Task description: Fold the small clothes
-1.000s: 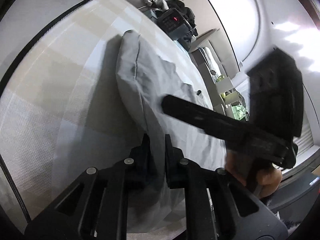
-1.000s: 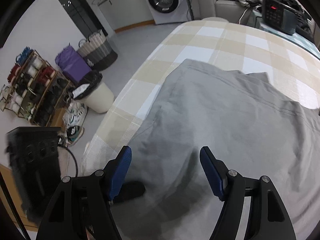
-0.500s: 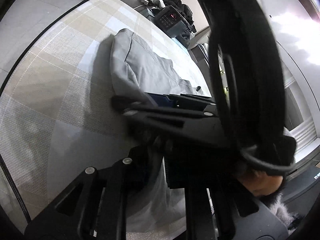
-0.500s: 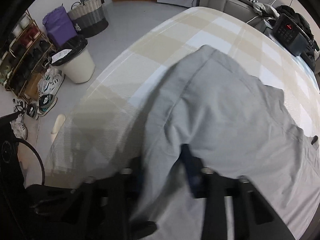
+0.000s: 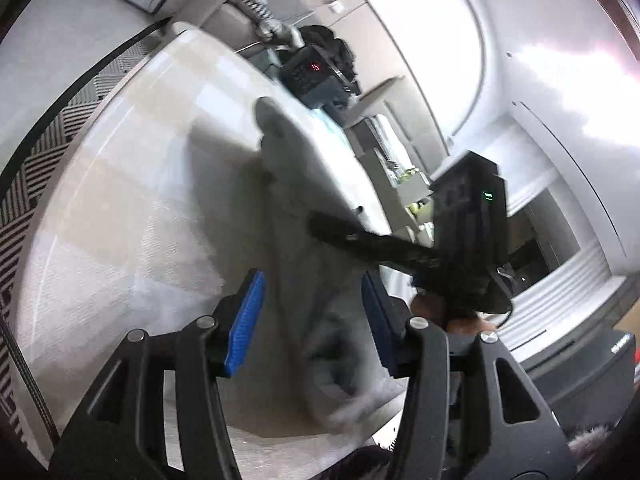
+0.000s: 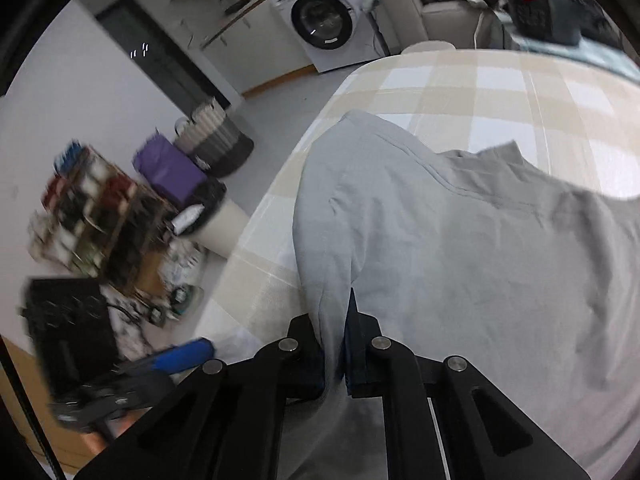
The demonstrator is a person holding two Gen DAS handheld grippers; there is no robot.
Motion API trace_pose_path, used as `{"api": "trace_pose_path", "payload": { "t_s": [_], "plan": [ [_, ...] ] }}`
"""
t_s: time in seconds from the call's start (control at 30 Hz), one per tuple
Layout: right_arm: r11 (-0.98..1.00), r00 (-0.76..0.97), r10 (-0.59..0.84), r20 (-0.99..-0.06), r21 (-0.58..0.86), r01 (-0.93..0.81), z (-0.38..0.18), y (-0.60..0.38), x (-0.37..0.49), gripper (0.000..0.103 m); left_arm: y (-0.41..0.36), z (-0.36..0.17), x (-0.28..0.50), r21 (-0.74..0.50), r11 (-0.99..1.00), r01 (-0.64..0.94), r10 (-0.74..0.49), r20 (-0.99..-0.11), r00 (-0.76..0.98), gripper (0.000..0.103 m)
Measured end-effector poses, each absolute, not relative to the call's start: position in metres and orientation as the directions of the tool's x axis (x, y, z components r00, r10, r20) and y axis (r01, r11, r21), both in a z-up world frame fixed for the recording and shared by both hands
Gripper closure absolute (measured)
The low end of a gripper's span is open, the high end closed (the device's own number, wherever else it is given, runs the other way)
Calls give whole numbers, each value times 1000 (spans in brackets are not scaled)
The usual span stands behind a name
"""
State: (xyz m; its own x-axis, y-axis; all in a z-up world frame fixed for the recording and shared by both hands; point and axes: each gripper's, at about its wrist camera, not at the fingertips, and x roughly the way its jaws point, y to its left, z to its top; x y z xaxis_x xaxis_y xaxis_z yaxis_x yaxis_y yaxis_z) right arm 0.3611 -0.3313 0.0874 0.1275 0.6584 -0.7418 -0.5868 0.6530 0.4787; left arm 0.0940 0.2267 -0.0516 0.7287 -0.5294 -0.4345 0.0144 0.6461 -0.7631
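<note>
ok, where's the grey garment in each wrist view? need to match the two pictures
Left wrist: grey garment runs from upper centre down between the opening jaws of the left gripper, pads off it.
Right wrist: garment fills centre and right; a fold is pinched in the right gripper.
Shared landmark: black box with red display, beyond the checked tablecloth.

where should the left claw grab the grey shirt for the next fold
Probably the near hem of the grey shirt, beside the pinch the right claw holds. That edge lies loose on the checked cloth, so the left claw, whose jaws are opening around the fabric, can come in low from the near side.
</note>
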Motion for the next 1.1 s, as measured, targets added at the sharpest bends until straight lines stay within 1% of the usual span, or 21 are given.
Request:
{"api": "trace_pose_path", "payload": {
  "t_s": [0.1,0.23,0.3,0.4,0.47,0.53,0.7,0.77,0.87,0.9,0.93,0.97,1.0,1.07,1.1],
  "plan": [
    [644,122,680,-722,510,-569,87,-335,364,97,220,-63,101,-778,628,6,-563,-449,694,57],
    [634,134,707,-694,539,-555,88,-342,362,97,196,-67,112,-800,596,67,-634,-417,652,57],
    [624,143,727,-672,558,-547,91,-348,362,97,182,-62,114,-779,622,76,-627,-438,644,57],
    [605,158,759,-631,594,-530,100,-368,364,97,184,-58,126,-758,650,54,-594,-464,657,57],
    [594,192,782,-593,617,-515,112,-397,365,97,183,-56,128,-745,666,34,-567,-476,672,57],
    [589,225,797,-560,639,-495,123,-430,367,97,186,-56,129,-716,698,-5,-523,-515,679,57],
    [590,335,807,-486,687,-424,147,-541,367,97,189,-59,127,-702,712,-23,-509,-538,672,57],
    [605,387,792,-472,689,-398,152,-583,363,97,182,-59,130,-691,723,-22,-507,-552,662,57],
    [672,472,724,-503,670,-316,143,-650,359,95,166,-57,138,-675,737,-12,-509,-567,648,57],
    [689,498,699,-514,672,-274,134,-670,359,90,159,-57,141,-669,744,-9,-508,-574,642,57],
    [718,520,659,-543,659,-223,122,-689,360,84,150,-57,145,-663,749,-3,-511,-581,634,57],
    [741,518,629,-580,649,-174,107,-704,365,80,142,-57,150,-660,751,1,-514,-584,629,57],
    [742,500,626,-599,656,-143,95,-712,368,75,132,-57,154,-658,753,8,-520,-587,621,57],
    [691,433,665,-609,721,-48,62,-734,375,73,109,-56,165,-651,759,25,-533,-598,598,57],
    [668,409,686,-601,744,-28,53,-740,374,64,97,-56,168,-651,758,37,-543,-600,587,57]
  ]
}}
